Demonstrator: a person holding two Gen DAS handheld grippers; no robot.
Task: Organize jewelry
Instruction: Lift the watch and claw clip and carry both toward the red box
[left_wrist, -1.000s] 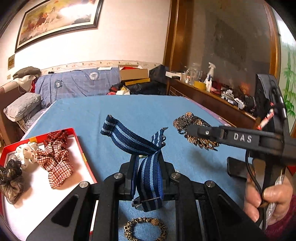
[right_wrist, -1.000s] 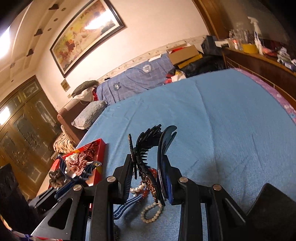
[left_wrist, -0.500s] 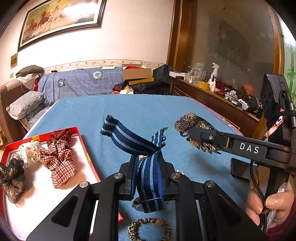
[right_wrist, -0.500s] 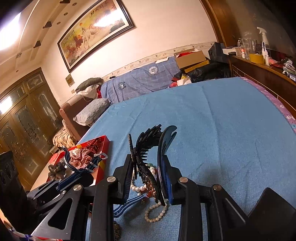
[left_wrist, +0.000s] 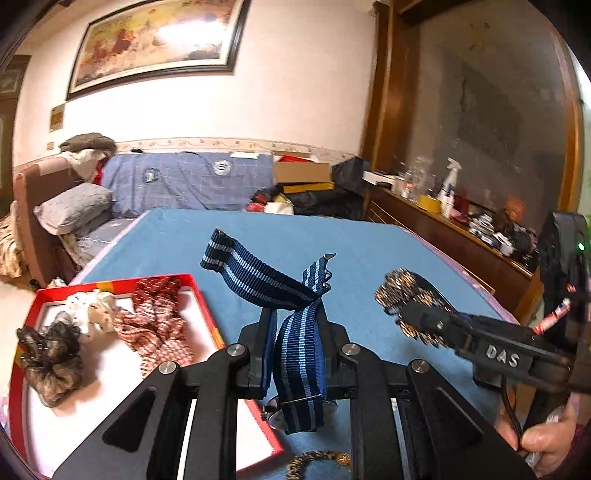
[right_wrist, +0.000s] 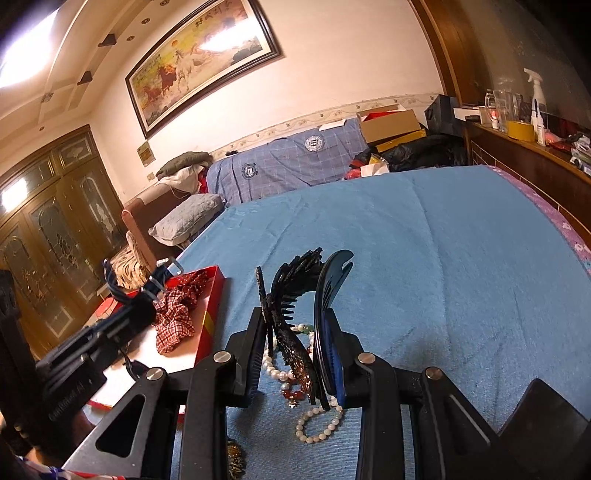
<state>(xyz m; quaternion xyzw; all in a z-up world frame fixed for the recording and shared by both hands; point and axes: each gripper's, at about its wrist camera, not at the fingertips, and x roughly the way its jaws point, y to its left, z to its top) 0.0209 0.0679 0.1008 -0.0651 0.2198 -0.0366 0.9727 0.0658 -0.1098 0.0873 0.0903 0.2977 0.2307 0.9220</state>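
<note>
My left gripper (left_wrist: 297, 332) is shut on a navy and light-blue striped watch strap (left_wrist: 258, 277), whose ends stick up and cross above the fingers; the watch case (left_wrist: 277, 417) hangs below. It hovers over the right edge of a red box (left_wrist: 207, 306) holding a brown scrunchie (left_wrist: 51, 350), a white one (left_wrist: 92, 310) and a red plaid one (left_wrist: 155, 332). My right gripper (right_wrist: 293, 328) is shut on a black comb hair clip (right_wrist: 291, 291) with a beaded face (left_wrist: 402, 295), held above the blue cloth (right_wrist: 424, 258).
Pearl bracelets (right_wrist: 317, 424) and a red bead string (right_wrist: 295, 393) lie on the cloth under the right gripper. A gold beaded bracelet (left_wrist: 317, 461) lies near the front edge. A hand (left_wrist: 543, 443) grips the right handle. A sofa (left_wrist: 177, 184) and a cluttered sideboard (left_wrist: 461, 229) border the table.
The left gripper has lifted and shifted left with the strap, so the red box now lies partly under it. The right gripper still holds the clip and has rolled slightly.
</note>
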